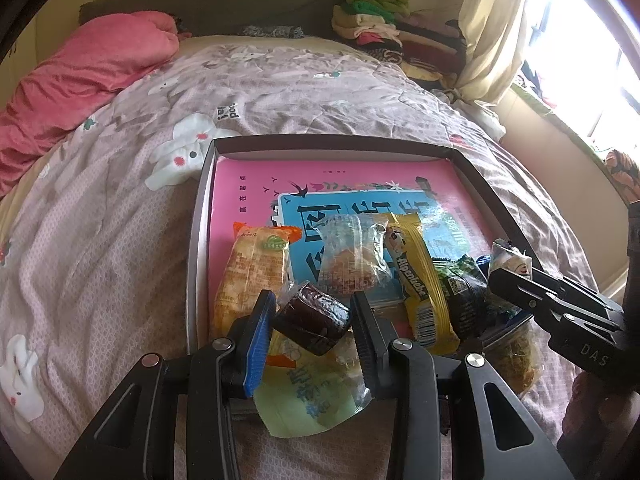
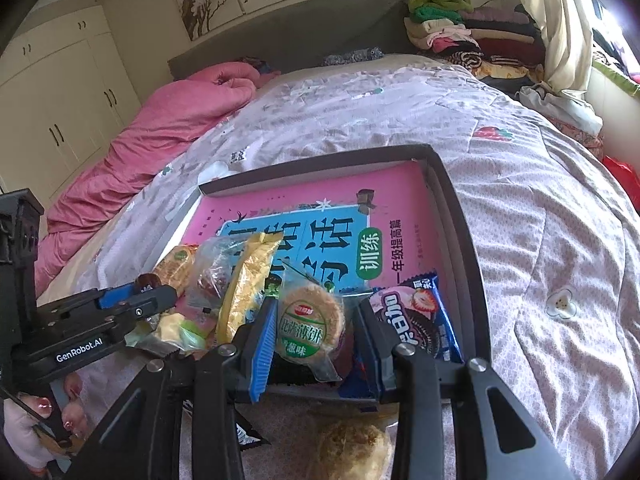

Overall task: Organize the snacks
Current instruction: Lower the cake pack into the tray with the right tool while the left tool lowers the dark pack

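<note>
From the left wrist camera, the left gripper (image 1: 314, 322) is clamped on a dark brown wrapped cake (image 1: 312, 318), held above the near edge of the shallow box (image 1: 332, 147) on the bed (image 1: 100, 240).

From the right wrist camera, the right gripper (image 2: 316, 334) pinches a round green-labelled cracker pack (image 2: 310, 328) over the box's near end, beside a blue cookie packet (image 2: 416, 320).
</note>
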The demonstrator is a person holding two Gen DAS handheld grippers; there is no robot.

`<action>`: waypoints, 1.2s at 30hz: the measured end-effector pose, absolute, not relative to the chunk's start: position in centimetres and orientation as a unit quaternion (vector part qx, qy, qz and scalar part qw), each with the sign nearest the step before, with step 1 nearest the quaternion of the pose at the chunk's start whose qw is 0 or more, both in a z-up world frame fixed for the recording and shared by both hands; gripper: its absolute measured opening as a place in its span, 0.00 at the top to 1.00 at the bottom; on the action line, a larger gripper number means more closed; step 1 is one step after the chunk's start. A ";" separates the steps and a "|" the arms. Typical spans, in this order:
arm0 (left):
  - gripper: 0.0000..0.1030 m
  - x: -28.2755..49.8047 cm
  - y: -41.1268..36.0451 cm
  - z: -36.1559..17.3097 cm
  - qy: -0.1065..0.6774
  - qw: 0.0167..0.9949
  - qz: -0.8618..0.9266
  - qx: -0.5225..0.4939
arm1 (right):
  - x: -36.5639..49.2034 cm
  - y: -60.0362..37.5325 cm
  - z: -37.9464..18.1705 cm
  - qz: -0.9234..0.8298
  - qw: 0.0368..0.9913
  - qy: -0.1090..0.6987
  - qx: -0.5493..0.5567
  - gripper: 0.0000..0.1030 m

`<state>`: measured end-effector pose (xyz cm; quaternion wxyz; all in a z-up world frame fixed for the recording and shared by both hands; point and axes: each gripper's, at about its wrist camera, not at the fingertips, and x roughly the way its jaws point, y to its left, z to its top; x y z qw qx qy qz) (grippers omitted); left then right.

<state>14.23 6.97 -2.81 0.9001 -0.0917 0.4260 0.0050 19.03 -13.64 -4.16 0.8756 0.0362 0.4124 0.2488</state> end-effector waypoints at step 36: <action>0.54 13.7 6.5 -2.0 0.423 0.901 -0.012 -0.096 | 18.4 -14.4 -4.1 0.243 0.877 0.412 0.033 0.61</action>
